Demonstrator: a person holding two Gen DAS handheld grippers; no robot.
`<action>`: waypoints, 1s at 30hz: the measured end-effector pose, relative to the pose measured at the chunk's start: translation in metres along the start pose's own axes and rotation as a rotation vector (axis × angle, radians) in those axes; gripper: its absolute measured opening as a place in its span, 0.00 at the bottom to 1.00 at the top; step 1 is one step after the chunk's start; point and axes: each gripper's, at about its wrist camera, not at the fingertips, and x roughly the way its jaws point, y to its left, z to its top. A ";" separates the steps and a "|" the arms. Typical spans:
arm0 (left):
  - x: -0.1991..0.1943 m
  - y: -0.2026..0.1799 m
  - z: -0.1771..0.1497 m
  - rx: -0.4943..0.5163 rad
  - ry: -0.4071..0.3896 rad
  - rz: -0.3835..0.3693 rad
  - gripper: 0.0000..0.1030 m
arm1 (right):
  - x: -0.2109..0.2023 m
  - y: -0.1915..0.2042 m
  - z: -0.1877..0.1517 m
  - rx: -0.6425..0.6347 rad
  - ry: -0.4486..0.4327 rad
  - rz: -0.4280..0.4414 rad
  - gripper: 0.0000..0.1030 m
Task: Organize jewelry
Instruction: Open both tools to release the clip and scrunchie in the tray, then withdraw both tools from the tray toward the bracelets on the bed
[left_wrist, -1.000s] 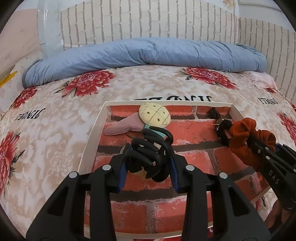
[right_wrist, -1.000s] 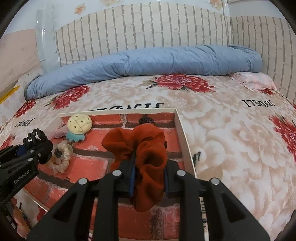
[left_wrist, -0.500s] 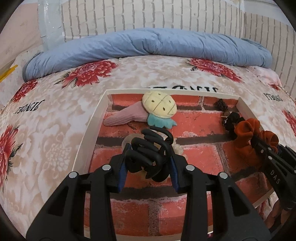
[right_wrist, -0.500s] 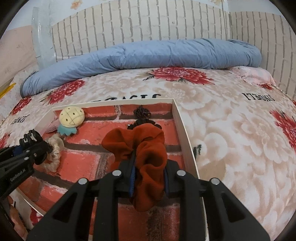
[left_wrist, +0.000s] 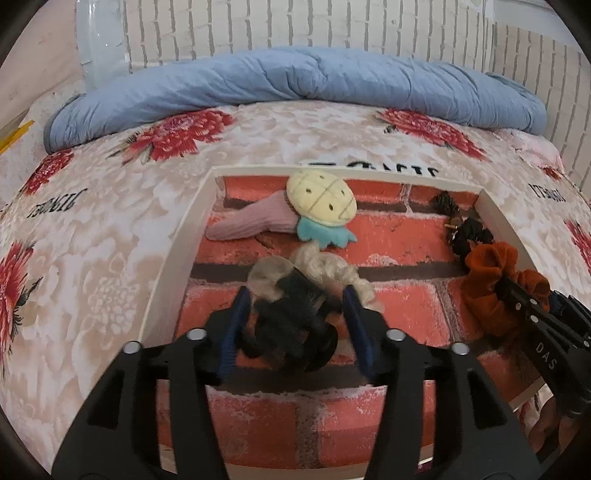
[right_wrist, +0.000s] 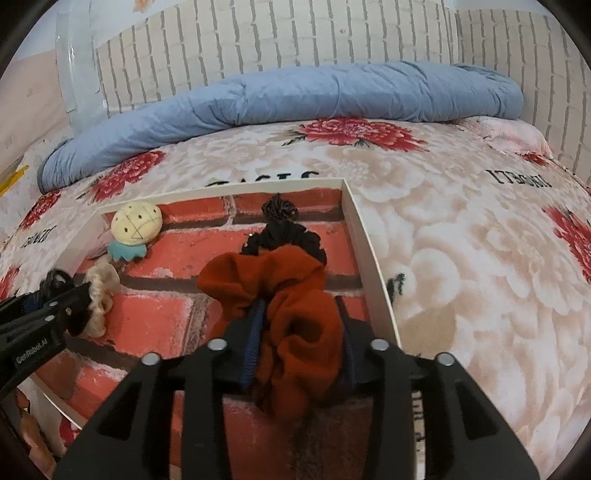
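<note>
A white-rimmed tray (left_wrist: 184, 236) with a red brick-print floor lies on the bed. My left gripper (left_wrist: 295, 314) has its jaws spread, and the black claw hair clip (left_wrist: 291, 325) sits blurred between them over a cream scrunchie (left_wrist: 332, 269). My right gripper (right_wrist: 299, 332) has its jaws a little apart around the rust-orange scrunchie (right_wrist: 273, 280), low over the tray's right side. A black scrunchie (right_wrist: 291, 236) lies just behind it. A yellow pineapple plush clip (left_wrist: 321, 199) on a pink piece (left_wrist: 255, 221) lies at the tray's far side.
The tray (right_wrist: 358, 229) rests on a floral bedspread (right_wrist: 461, 258). A rolled blue quilt (left_wrist: 295, 85) lies along the brick-pattern headboard wall behind it. The right gripper (left_wrist: 535, 325) shows at the left view's right edge.
My left gripper's jaws have spread and the black claw clip has dropped lower between them. My right jaws have also widened around the orange scrunchie. Both grippers moved slightly forward over the tray.
</note>
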 end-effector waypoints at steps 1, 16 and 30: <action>-0.003 0.001 0.001 -0.002 -0.011 0.002 0.58 | -0.002 0.000 0.001 -0.002 -0.008 0.001 0.44; -0.057 0.008 0.014 -0.023 -0.151 -0.023 0.95 | -0.040 -0.003 0.012 -0.012 -0.135 -0.036 0.85; -0.106 0.017 0.014 0.015 -0.159 0.027 0.95 | -0.083 -0.013 0.016 -0.002 -0.161 -0.028 0.88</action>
